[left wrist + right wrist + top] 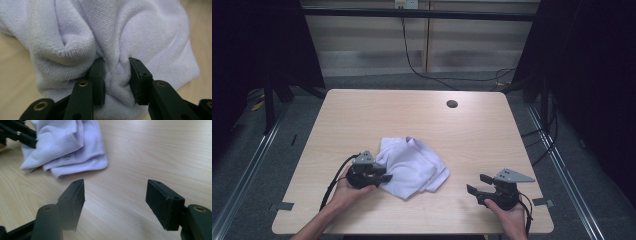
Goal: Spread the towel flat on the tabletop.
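**Left gripper pinches the white cloth; right gripper waits apart with jaws spread**

At the left of the high view, the left gripper (384, 176) sits at the near-left edge of the white cloth (412, 166), held from below by the person's left hand (346, 192), with a black cable looping off its left side. From that height the jaws are too small to judge. The left gripper view settles it: the two black jaws have closed in on a raised fold of the cloth (117, 45), the terry pile bunched and squeezed between them, with creases running up from the pinch.

The cloth lies crumpled a little left of the middle of the wooden table (422, 115), nearer the person's edge. The right gripper view adds what the high view blurs: layered, folded edges along the cloth's near side (75, 160), and the left gripper's black jaws biting in at the far upper left.

At the right, the right gripper (477, 184) rests in the right hand (512, 215) near the table's front right corner, well apart from the cloth. Its own view shows the jaws spread wide over bare wood, holding nothing. A round cable hole (452, 104) sits at the table's far side.
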A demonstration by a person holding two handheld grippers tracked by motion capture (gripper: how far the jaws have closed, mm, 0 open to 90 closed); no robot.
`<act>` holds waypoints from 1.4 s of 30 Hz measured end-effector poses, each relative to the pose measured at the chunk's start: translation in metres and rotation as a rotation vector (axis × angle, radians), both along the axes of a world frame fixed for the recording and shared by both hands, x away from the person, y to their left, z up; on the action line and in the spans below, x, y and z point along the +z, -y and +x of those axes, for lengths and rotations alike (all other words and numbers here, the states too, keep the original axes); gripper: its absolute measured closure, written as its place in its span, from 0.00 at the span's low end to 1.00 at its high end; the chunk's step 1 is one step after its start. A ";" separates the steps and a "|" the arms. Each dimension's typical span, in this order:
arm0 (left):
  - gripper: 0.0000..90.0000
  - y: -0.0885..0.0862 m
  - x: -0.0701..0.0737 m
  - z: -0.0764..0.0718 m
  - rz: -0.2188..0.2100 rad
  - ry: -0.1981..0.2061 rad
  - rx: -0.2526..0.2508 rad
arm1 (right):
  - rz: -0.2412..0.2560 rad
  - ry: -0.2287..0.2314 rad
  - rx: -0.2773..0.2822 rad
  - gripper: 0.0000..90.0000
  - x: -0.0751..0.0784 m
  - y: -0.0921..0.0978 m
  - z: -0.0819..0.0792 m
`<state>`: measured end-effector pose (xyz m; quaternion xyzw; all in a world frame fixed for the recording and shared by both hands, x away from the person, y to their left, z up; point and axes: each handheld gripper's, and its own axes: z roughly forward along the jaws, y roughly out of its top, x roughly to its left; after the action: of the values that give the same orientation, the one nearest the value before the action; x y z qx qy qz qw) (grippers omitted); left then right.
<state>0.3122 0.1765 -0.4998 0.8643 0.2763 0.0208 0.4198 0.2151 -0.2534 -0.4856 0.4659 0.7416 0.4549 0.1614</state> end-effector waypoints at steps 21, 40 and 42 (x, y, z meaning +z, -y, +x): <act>0.44 0.018 0.046 0.021 -0.201 0.011 0.012 | -0.052 -0.027 0.216 0.58 -0.002 -0.081 0.060; 0.87 -0.006 0.046 0.029 -0.383 -0.030 0.028 | 0.007 0.014 0.208 0.93 0.016 -0.089 0.067; 0.87 -0.008 0.049 0.027 -0.413 -0.035 0.027 | 0.016 0.027 0.203 0.93 0.021 -0.087 0.068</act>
<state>0.3397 0.1846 -0.4509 0.7563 0.2937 -0.0455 0.5828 0.2836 -0.1659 -0.4642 0.3835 0.7791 0.4810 0.1208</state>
